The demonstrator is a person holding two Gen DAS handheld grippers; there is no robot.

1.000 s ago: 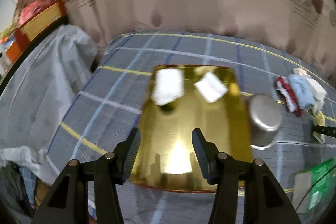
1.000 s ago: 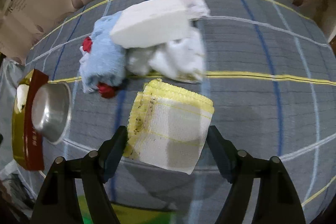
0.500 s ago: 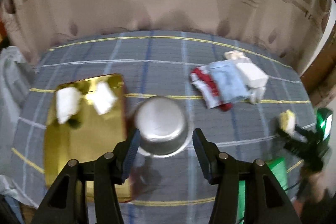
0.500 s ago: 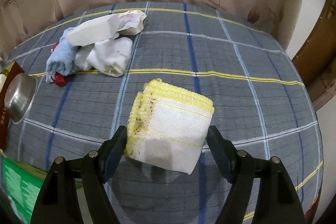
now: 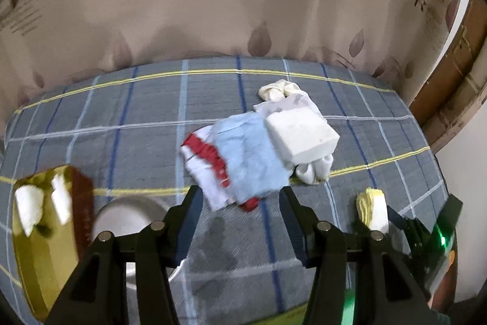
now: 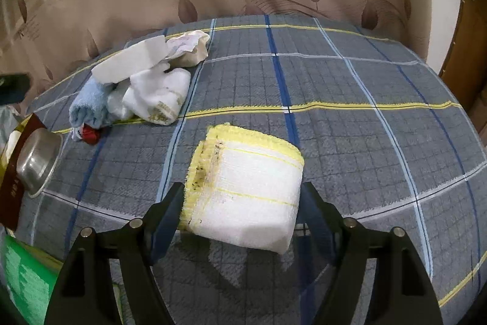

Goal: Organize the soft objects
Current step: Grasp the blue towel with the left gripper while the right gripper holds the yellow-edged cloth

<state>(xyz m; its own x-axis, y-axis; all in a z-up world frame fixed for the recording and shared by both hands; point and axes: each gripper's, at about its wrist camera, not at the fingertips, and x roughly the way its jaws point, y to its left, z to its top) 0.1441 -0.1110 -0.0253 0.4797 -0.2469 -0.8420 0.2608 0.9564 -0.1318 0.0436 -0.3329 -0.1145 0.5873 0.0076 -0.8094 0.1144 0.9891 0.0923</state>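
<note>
My right gripper (image 6: pixel 242 203) is shut on a folded white cloth with yellow edging (image 6: pixel 246 191) and holds it above the plaid table; the cloth also shows in the left wrist view (image 5: pixel 373 210). My left gripper (image 5: pixel 240 203) is open and empty, just in front of a pile of soft things: a light blue cloth (image 5: pixel 249 157), a red and white cloth (image 5: pixel 204 160), a white sponge block (image 5: pixel 301 136) and white socks (image 5: pixel 313 169). The same pile (image 6: pixel 140 90) lies at the left in the right wrist view.
A steel bowl (image 5: pixel 127 221) lies beside a gold tray (image 5: pixel 45 252) holding two white pieces (image 5: pixel 29 200) at the left. A green packet (image 6: pixel 24 273) lies at the near edge. A beige curtain (image 5: pixel 213 5) hangs behind the table.
My left gripper has swung right from over the gold tray, past the bowl, to the cloth pile. My right gripper has carried the yellow-edged cloth right, away from the pile.
</note>
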